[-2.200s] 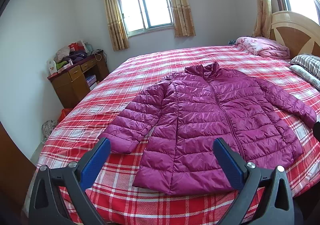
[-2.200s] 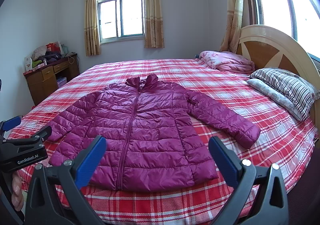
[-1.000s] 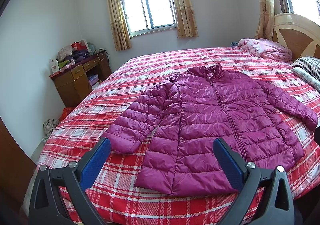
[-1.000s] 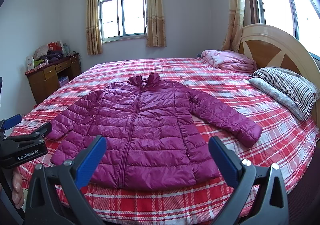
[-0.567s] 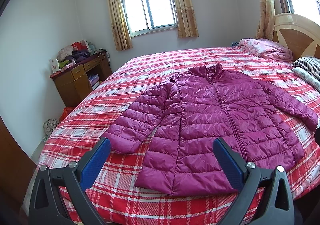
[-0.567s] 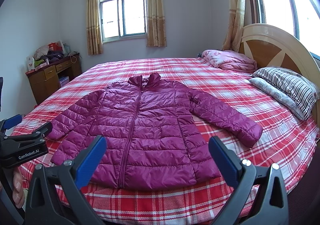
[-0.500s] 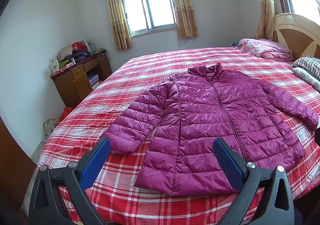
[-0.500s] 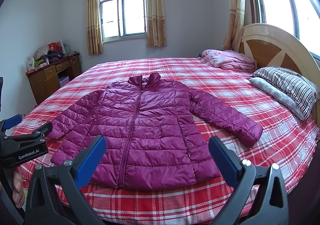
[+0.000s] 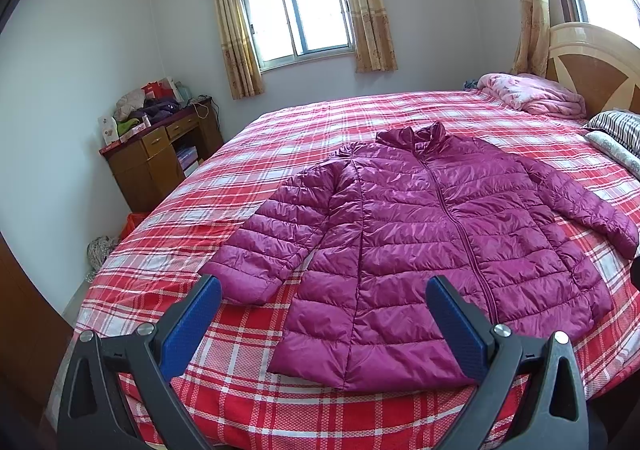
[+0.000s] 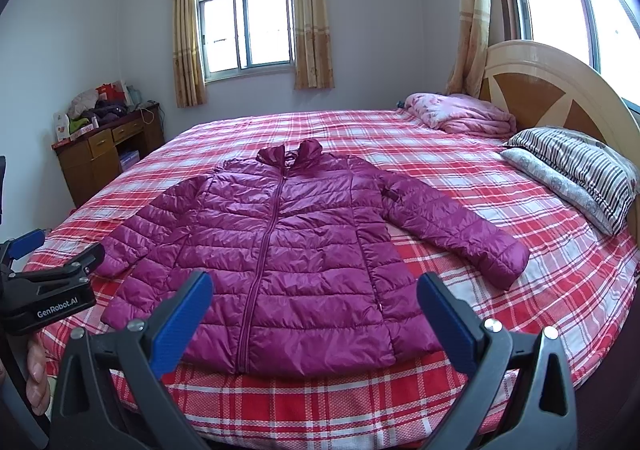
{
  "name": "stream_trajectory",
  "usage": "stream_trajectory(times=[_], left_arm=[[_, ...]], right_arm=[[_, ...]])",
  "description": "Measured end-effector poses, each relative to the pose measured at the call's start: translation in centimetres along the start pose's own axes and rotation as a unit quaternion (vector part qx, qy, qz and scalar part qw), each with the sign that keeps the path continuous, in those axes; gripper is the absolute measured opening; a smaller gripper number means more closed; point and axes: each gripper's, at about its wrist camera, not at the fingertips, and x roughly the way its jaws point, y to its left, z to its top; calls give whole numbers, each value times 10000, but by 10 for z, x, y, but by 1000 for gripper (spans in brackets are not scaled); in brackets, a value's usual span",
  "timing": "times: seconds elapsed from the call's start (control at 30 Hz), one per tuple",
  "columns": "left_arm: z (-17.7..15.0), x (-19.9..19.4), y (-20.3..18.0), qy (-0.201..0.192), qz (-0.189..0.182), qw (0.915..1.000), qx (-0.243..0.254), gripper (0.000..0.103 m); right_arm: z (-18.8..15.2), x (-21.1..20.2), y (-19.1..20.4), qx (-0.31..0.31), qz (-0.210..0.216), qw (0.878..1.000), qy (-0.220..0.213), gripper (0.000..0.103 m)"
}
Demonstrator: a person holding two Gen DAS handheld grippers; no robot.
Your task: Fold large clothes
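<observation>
A magenta quilted puffer jacket point(image 9: 432, 242) lies flat, front up and zipped, on the red plaid bed point(image 9: 280, 146), with both sleeves spread outward and its hem near the front edge. It also shows in the right wrist view point(image 10: 296, 250). My left gripper point(image 9: 324, 314) is open and empty, held in front of the hem near the left sleeve cuff point(image 9: 248, 282). My right gripper point(image 10: 314, 308) is open and empty, held in front of the hem. The left gripper also shows at the left edge of the right wrist view point(image 10: 44, 282).
A folded pink blanket point(image 10: 460, 116) and striped pillows point(image 10: 572, 166) lie by the wooden headboard point(image 10: 552, 86) at the right. A cluttered wooden desk point(image 9: 160, 158) stands by the left wall. A curtained window point(image 9: 296, 18) is behind the bed.
Both views have shifted only slightly over the last two seconds. The jacket lies as before and both grippers stay open.
</observation>
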Motion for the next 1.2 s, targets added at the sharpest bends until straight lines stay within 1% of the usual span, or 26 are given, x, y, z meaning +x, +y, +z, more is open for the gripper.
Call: stream_trajectory(times=[0.2, 0.37, 0.67, 0.8, 0.93, 1.07, 1.2], left_arm=[[-3, 11, -1, 90, 16, 10000, 14, 102], [-6, 25, -2, 209, 40, 9998, 44, 102], [-14, 64, 2, 507, 188, 9985, 82, 102], [-17, 86, 3, 636, 208, 9977, 120, 102], [-19, 112, 1, 785, 228, 9964, 227, 102], [-18, 136, -1, 929, 252, 9949, 312, 102], [-15, 159, -4, 973, 282, 9942, 358, 102]], right_arm=[[-3, 8, -4, 12, 14, 10000, 91, 103], [-9, 22, -13, 98, -28, 9996, 274, 103], [-12, 48, -37, 258, -156, 9984, 468, 103], [-13, 68, -63, 467, -340, 9963, 636, 103], [-15, 86, -96, 608, -662, 9933, 732, 103], [-18, 104, -145, 952, -1061, 9851, 961, 103], [-23, 117, -185, 1393, -1325, 9744, 1167, 103]])
